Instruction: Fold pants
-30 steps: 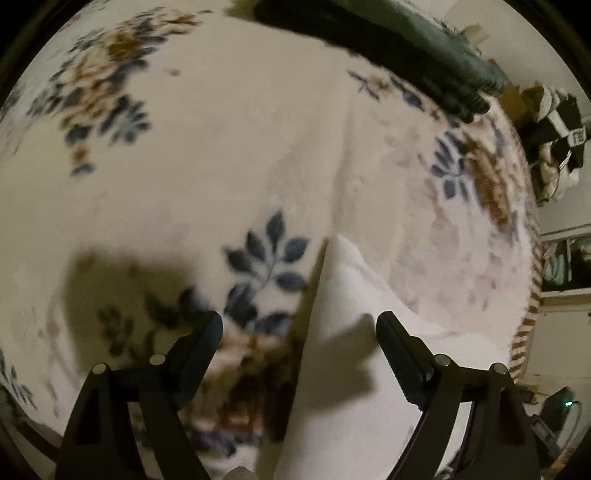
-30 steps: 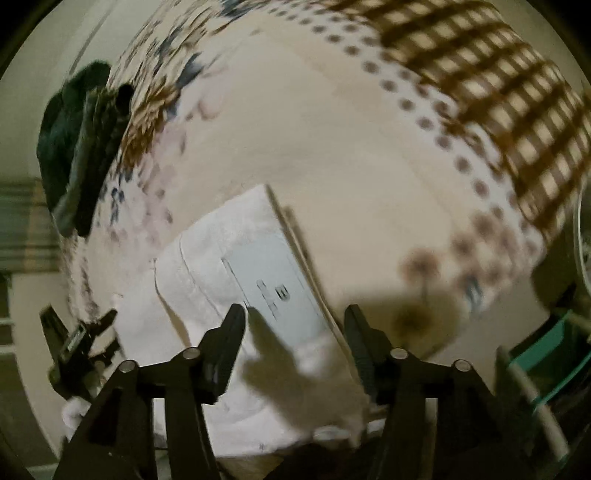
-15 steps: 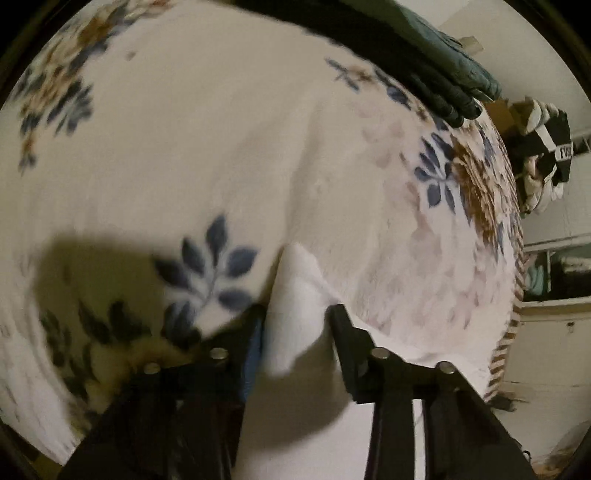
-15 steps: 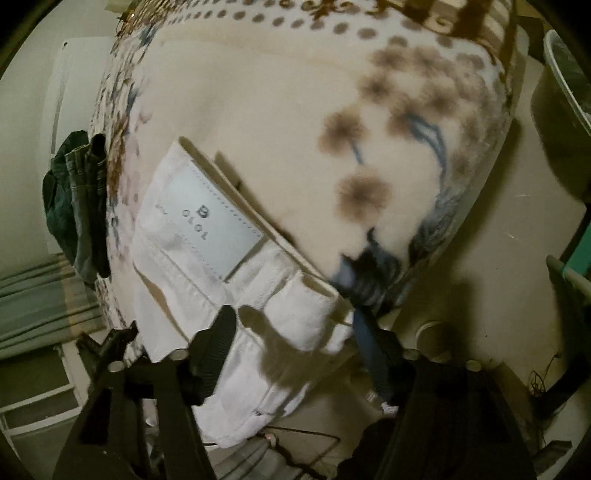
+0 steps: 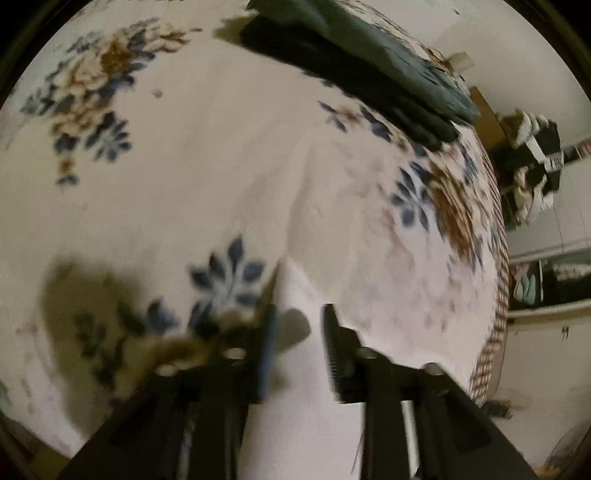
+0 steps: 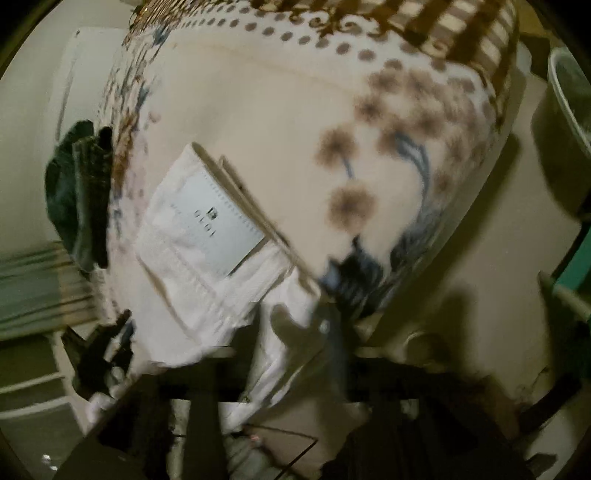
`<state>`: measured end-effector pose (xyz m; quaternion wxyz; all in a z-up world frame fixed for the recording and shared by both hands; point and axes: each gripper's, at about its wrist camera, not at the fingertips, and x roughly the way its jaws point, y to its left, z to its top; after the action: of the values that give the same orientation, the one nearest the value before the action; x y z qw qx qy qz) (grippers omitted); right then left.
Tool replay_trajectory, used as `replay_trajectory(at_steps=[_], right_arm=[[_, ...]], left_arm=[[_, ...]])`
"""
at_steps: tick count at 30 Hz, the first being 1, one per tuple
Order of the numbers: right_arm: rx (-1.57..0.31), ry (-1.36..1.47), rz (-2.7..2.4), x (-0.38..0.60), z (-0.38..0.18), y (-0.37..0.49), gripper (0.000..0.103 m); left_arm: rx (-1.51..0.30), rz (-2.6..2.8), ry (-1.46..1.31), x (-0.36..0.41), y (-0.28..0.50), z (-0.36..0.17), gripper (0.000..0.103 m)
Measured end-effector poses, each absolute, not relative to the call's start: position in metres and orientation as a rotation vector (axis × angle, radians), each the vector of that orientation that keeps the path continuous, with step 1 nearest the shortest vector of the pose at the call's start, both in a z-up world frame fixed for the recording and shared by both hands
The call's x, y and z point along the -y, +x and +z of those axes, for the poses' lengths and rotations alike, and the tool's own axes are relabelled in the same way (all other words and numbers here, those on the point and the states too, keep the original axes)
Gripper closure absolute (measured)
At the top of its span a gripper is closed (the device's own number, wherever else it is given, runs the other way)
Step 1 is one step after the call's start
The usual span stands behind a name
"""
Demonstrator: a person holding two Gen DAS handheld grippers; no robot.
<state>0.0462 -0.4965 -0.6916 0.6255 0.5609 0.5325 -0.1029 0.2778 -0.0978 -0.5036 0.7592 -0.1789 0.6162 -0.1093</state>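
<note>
Lying on a floral blanket (image 5: 221, 166), the white pants (image 6: 192, 266) stretch across the bed, with their waist end at the blanket's edge and their leg end further in. In the right wrist view the waistband faces up, showing a pale grey label (image 6: 218, 225) with dark lettering, too blurred to read. The right hand-held gripper (image 6: 291, 332) is clenched on the white fabric at the waistband corner, its two fingers (image 6: 334, 354) on either side of a bunched fold. The frame is blurred.

In the left wrist view a pointed corner of the pants (image 5: 295, 362) rises between the fingers of the left hand-held gripper (image 5: 299, 339), which pinch the cloth from both sides; the left finger (image 5: 267, 354) shows a blue pad. The gripper's shadow falls on the blanket to its left.

The blanket is cream with blue leaves and brown blossoms, and has a brown checked border (image 6: 476, 33) at its edge. A heap of dark green clothes (image 5: 388, 70) lies at the far side of the blanket, apart from the pants. Beyond the bed are a pale wall and a shelf with piled items (image 5: 532, 166).
</note>
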Motion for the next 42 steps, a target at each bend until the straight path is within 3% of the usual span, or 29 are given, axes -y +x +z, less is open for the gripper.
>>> replay_trajectory(at_steps=[2, 3, 8, 11, 18, 23, 25, 26, 31, 33, 34, 36, 37, 40, 42], right_arm=[[-1.202, 1.303, -0.217, 0.492, -0.690, 0.038, 0.037], [-1.216, 1.305, -0.193, 0.485, -0.693, 0.036, 0.035], [-1.245, 1.413, -0.121, 0.455, -0.728, 0.034, 0.034], [-1.126, 1.536, -0.068, 0.444, -0.744, 0.039, 0.034], [-0.940, 1.495, -0.043, 0.432, -0.716, 0.044, 0.040], [-0.993, 1.509, -0.051, 0.429, -0.735, 0.056, 0.038], [-0.972, 1.529, -0.023, 0.430, -0.741, 0.069, 0.025], [-0.968, 1.526, -0.013, 0.431, -0.739, 0.072, 0.023], [-0.967, 1.464, 0.033, 0.423, -0.732, 0.091, 0.023], [-0.958, 1.466, 0.021, 0.422, -0.736, 0.094, 0.030], [-0.965, 1.461, 0.007, 0.420, -0.734, 0.093, 0.043], [-0.985, 1.408, -0.015, 0.415, -0.727, 0.093, 0.062], [-0.986, 1.392, -0.017, 0.418, -0.724, 0.090, 0.067], [-0.992, 1.337, -0.035, 0.416, -0.706, 0.085, 0.073], [-0.997, 1.314, -0.043, 0.415, -0.695, 0.085, 0.075]], left_arm=[[-1.354, -0.257, -0.380, 0.095, 0.255, -0.498, 0.026], [-1.367, -0.264, -0.380, 0.094, 0.247, -0.500, 0.019], [-1.467, -0.264, -0.389, 0.096, 0.206, -0.530, 0.017], [-1.515, -0.256, -0.413, 0.097, 0.192, -0.549, 0.017], [-1.506, -0.291, -0.417, 0.104, 0.192, -0.559, 0.013], [-1.492, -0.315, -0.401, 0.110, 0.200, -0.560, 0.012], [-1.479, -0.323, -0.404, 0.111, 0.203, -0.561, 0.012], [-1.477, -0.323, -0.404, 0.113, 0.205, -0.562, 0.008], [-1.450, -0.322, -0.377, 0.124, 0.213, -0.564, 0.003], [-1.441, -0.321, -0.368, 0.126, 0.214, -0.563, 0.003], [-1.435, -0.324, -0.370, 0.126, 0.214, -0.562, 0.004], [-1.413, -0.357, -0.406, 0.126, 0.212, -0.557, 0.037], [-1.407, -0.351, -0.401, 0.124, 0.210, -0.553, 0.049], [-1.371, -0.361, -0.412, 0.120, 0.205, -0.541, 0.079], [-1.355, -0.376, -0.416, 0.119, 0.201, -0.526, 0.084]])
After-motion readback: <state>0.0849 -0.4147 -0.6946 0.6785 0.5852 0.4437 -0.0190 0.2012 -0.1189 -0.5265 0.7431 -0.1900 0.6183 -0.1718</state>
